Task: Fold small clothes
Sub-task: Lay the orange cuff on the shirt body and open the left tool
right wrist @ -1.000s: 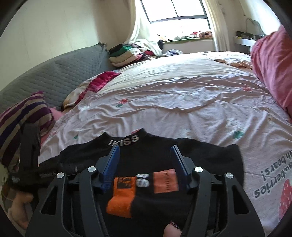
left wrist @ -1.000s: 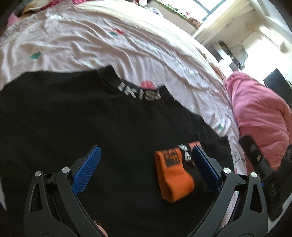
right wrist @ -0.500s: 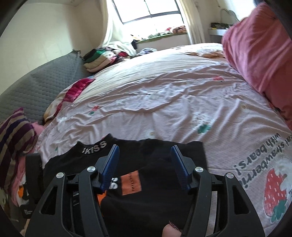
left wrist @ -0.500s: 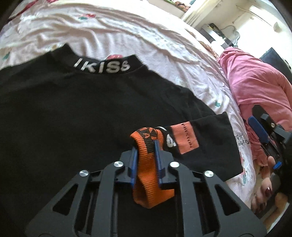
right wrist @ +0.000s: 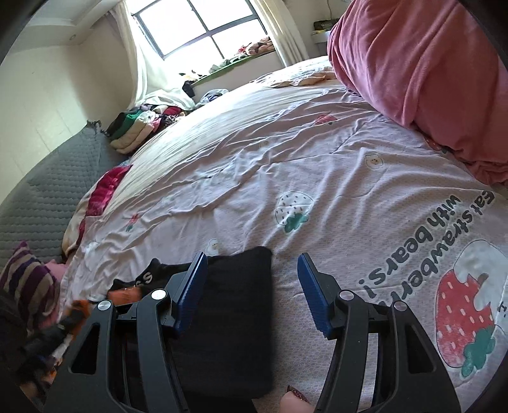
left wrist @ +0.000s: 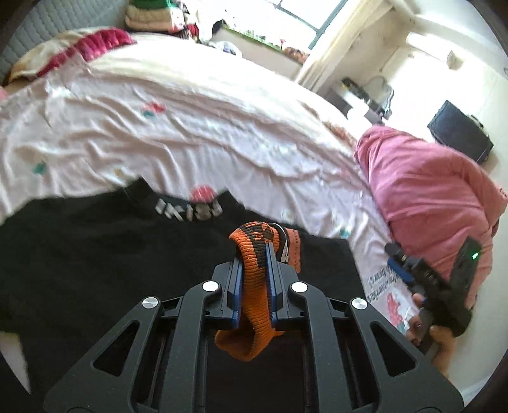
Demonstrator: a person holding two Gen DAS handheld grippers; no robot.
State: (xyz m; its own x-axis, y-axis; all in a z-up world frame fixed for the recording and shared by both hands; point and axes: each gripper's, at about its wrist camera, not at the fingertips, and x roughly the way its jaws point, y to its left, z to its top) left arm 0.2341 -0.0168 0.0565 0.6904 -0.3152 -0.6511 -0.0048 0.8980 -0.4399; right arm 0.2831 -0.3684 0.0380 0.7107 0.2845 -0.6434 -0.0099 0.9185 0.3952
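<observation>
A black top (left wrist: pixel 95 254) is shown spread on a pink bedsheet (left wrist: pixel 190 120); white lettering is printed along its collar (left wrist: pixel 189 208). Its orange cuff (left wrist: pixel 254 286) is pinched between the blue pads (left wrist: pixel 236 279) of the left gripper (left wrist: pixel 254 270), which are pressed together on the ribbed fabric, and the cuff is raised off the body of the top, its free end hanging below the jaws.

In the left wrist view the pinch itself is seen, together with a pink duvet (left wrist: pixel 428 197) at the right and the right gripper (left wrist: pixel 422 276), held in a hand (left wrist: pixel 435 333) beside the bed edge. Whether its fingers are spread cannot be told from this view.

In the right wrist view that question is settled: the right gripper (right wrist: pixel 250 292) is seen with fingers (right wrist: pixel 312 292) spread and nothing pinched. A black sleeve end (right wrist: pixel 235 317) lies flat on the sheet beneath its left finger and part of the gap. The cuff appears here only as a blurred orange patch (right wrist: pixel 79 308) at the left edge. A strawberry print (right wrist: pixel 463 314) and upside-down lettering on the sheet, a window (right wrist: pixel 203 25) and a stack of folded clothes (right wrist: pixel 139 127) are shown only in this view.
</observation>
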